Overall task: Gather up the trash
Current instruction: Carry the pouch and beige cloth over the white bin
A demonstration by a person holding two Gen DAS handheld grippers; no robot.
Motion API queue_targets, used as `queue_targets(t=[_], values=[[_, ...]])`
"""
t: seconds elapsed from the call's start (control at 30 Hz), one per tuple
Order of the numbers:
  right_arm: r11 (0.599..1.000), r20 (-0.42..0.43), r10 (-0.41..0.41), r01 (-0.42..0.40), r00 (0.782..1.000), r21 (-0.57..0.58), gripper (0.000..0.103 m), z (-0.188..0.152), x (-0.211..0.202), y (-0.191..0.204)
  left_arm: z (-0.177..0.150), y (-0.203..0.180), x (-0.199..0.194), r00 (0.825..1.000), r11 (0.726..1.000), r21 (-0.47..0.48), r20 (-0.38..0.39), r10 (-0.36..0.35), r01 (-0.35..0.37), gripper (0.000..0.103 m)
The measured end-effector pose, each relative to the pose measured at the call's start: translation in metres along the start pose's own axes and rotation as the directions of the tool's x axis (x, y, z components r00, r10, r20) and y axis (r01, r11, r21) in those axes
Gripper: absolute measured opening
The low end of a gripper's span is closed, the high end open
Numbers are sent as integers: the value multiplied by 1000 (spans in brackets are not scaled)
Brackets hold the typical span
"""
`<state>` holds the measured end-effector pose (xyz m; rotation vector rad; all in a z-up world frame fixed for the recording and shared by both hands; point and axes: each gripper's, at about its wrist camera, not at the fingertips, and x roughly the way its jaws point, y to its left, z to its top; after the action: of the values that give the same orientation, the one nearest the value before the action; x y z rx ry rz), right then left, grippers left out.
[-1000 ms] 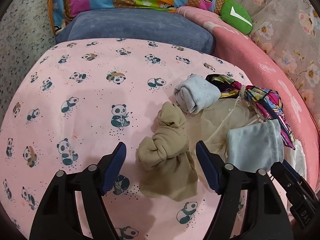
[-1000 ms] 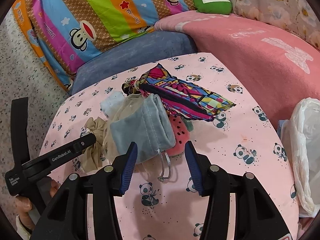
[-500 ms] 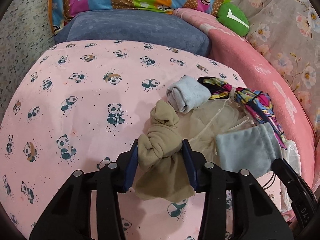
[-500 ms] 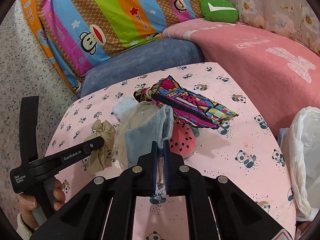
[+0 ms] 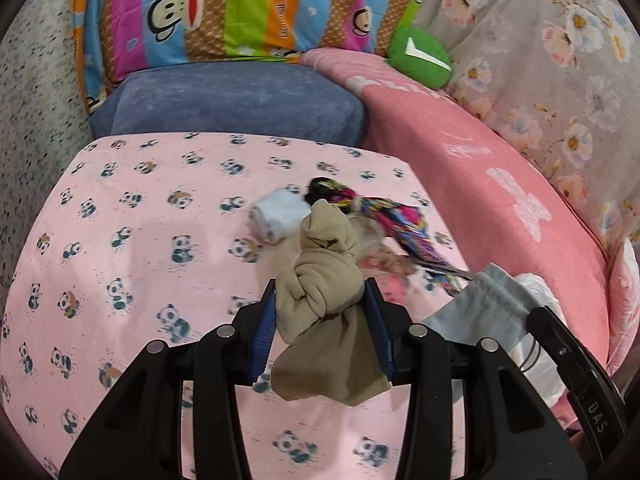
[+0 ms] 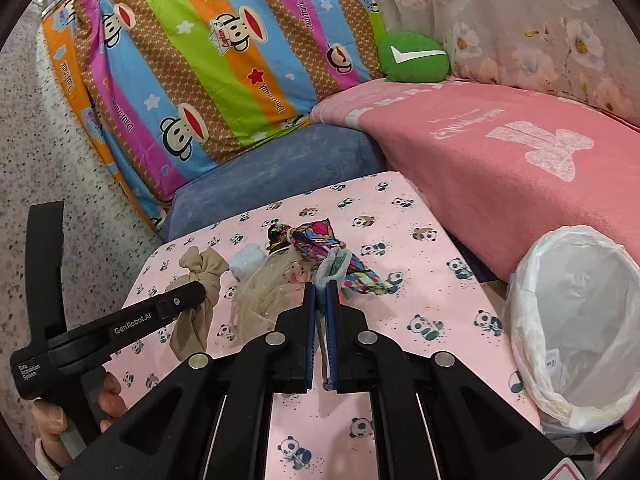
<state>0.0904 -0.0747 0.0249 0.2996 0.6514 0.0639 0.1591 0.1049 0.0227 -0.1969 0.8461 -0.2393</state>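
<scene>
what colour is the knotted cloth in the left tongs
Tan beige knotted cloth, clearest in the left wrist view.

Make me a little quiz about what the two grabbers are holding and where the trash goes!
1. True or false: the left gripper holds the knotted tan cloth.
2. What does the right gripper pinch? A) grey pouch B) green cushion C) white roll
3. Fill in: the bin with the white bag stands to the ____ of the panda cloth in the right camera.

Key: 1 true. 2 A, the grey pouch. 3 right.
</scene>
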Motion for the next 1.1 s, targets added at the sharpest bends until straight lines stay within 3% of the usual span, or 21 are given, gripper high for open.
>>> queue_targets(t=[0.5,0.93,1.1], values=[[981,83,-118,103,990,163,5,-5,-70,-102,-26,-127,-6,991,978,162,-42,-128,134,40],[946,93,-223,192,970,261,5,-13,-106,-174,-49,-213,7,969,936,263,-139,-203,234,41],[927,78,-270,237,960,291,5,-9,-116,-194,-52,-247,11,953,906,311,-180,-242,289,41]])
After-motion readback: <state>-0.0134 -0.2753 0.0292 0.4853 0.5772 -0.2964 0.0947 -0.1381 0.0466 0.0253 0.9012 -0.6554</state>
